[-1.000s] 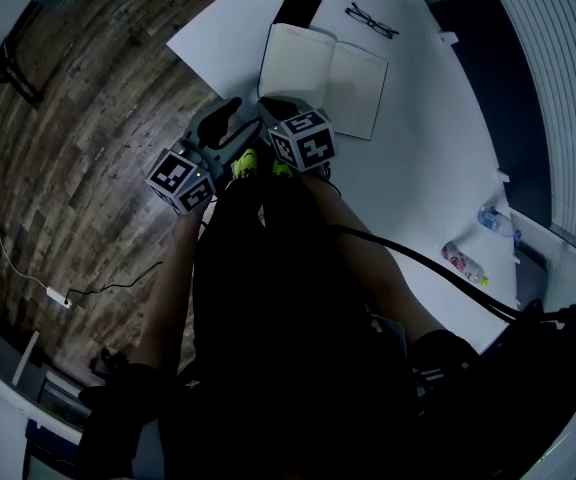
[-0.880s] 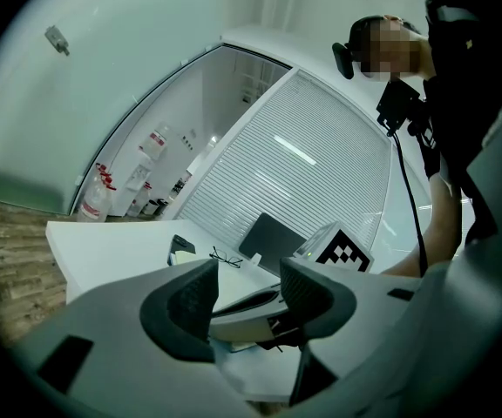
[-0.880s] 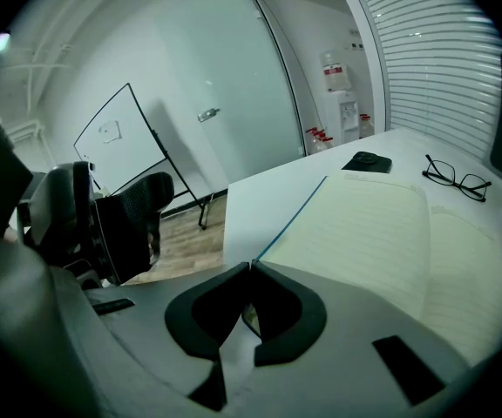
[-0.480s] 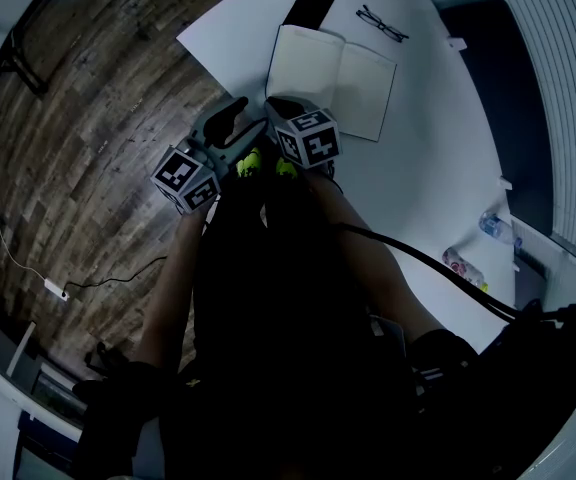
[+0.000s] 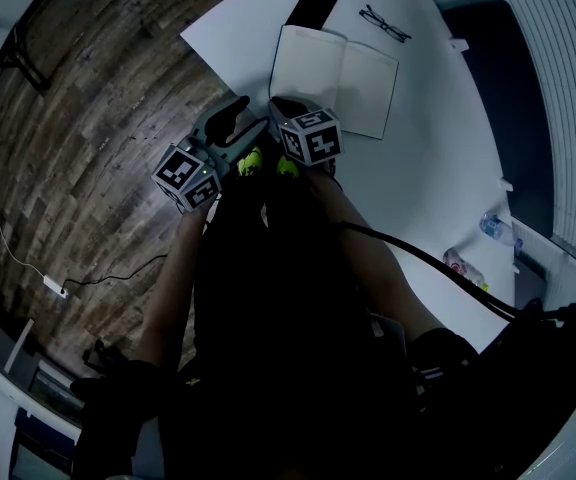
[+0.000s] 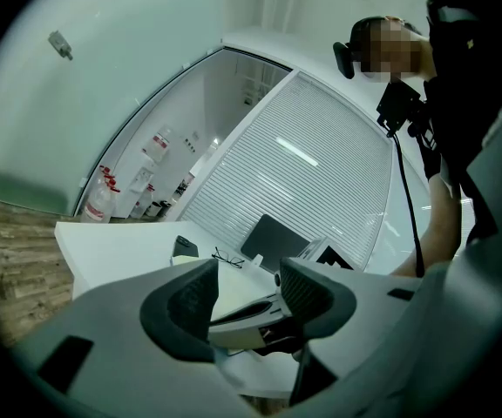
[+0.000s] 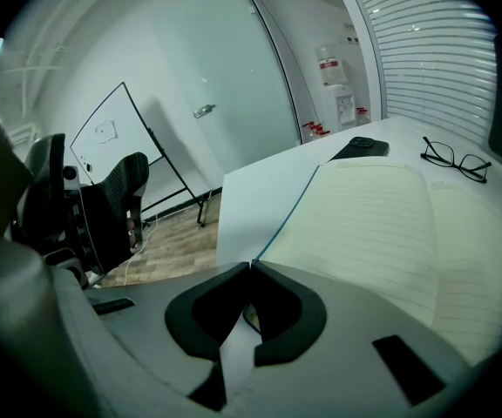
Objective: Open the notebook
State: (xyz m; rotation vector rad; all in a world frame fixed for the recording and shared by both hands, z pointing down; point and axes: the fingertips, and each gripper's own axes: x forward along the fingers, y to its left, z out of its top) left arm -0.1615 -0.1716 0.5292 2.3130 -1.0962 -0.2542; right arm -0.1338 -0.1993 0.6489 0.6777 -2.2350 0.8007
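Apparently done: our notebook [image 5: 333,78] lies open on the table [image 5: 423,158]. Our right gripper [image 7: 250,266] sits closed by its near corner, while the left gripper [image 6: 249,279] gapes empty. Next, we'd just withdraw.

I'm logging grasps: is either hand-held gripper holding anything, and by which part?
Left hand-held gripper: jaws apart, nothing held. Right hand-held gripper: shut, tips at the open notebook's near corner; whether they pinch it cannot be told.

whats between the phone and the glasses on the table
Nothing: only bare white table separates the phone and the glasses, clearest in the head view.
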